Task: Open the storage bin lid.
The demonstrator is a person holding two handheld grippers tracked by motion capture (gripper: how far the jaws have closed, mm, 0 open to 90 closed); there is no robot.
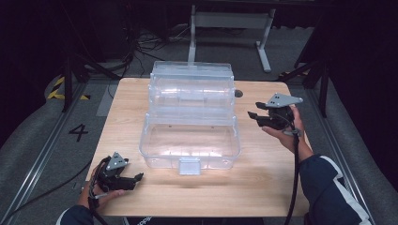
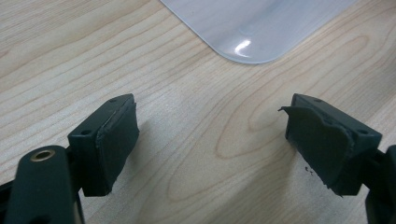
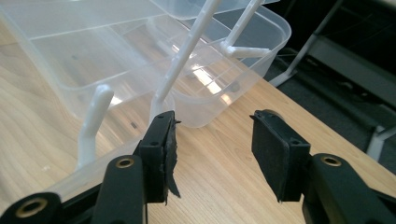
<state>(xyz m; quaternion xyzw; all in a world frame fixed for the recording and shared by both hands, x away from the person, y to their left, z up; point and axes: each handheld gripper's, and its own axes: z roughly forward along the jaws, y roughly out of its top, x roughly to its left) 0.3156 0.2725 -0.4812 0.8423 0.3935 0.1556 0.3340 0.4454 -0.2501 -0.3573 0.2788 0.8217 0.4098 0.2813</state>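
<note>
A clear plastic tiered box (image 1: pixel 190 117) stands open in the middle of the wooden table (image 1: pixel 126 117), its trays stepped back and up on white link arms (image 3: pixel 180 65). My left gripper (image 1: pixel 133 180) rests low at the table's near left, open and holding nothing, pointing toward the box's rounded front corner (image 2: pixel 252 32). My right gripper (image 1: pixel 256 117) hovers just off the box's right side, open and holding nothing. Its left jaw sits close to a link arm's lower end, the box's trays (image 3: pixel 140 51) spread ahead of it.
A latch tab (image 1: pixel 189 165) juts from the box's front wall. A small dark knob (image 1: pixel 238 93) sits on the table behind the box's right side. A grey metal stand (image 1: pixel 230 28) and cables lie on the floor beyond the table.
</note>
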